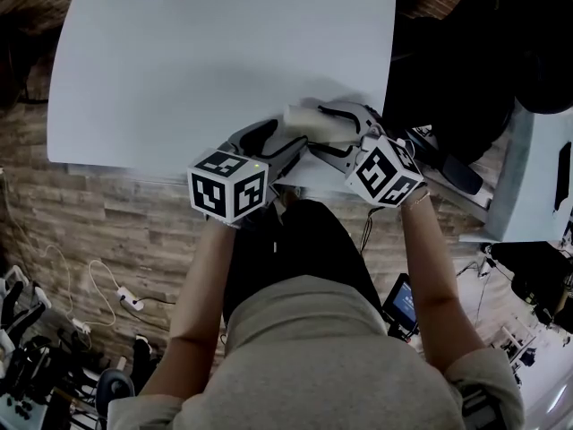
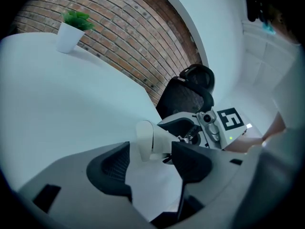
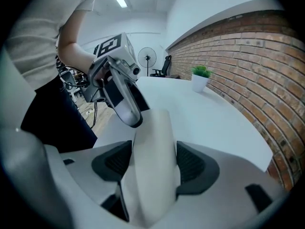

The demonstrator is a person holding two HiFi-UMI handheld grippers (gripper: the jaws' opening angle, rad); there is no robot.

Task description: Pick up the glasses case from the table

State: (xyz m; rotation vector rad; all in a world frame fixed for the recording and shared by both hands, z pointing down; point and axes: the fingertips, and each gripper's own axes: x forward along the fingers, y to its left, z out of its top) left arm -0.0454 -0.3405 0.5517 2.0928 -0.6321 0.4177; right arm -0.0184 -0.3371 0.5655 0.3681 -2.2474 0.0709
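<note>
white glasses case (image 3: 151,128) clamped by right hand-held gripper (image 3: 153,162); left hand-held gripper (image 2: 152,168) gaping

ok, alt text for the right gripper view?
The right claw is closed on a white glasses case, held between its dark pads. The left claw sits by the case's far end, with a white table, a potted plant and a brick wall beyond.

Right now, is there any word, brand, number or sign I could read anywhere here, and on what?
No readable words or numbers anywhere.
Left marker cube: black-and-white square patterns, not letters.
Right marker cube: the same kind of patterns.
Small screen beside the person: too small to read.
</note>
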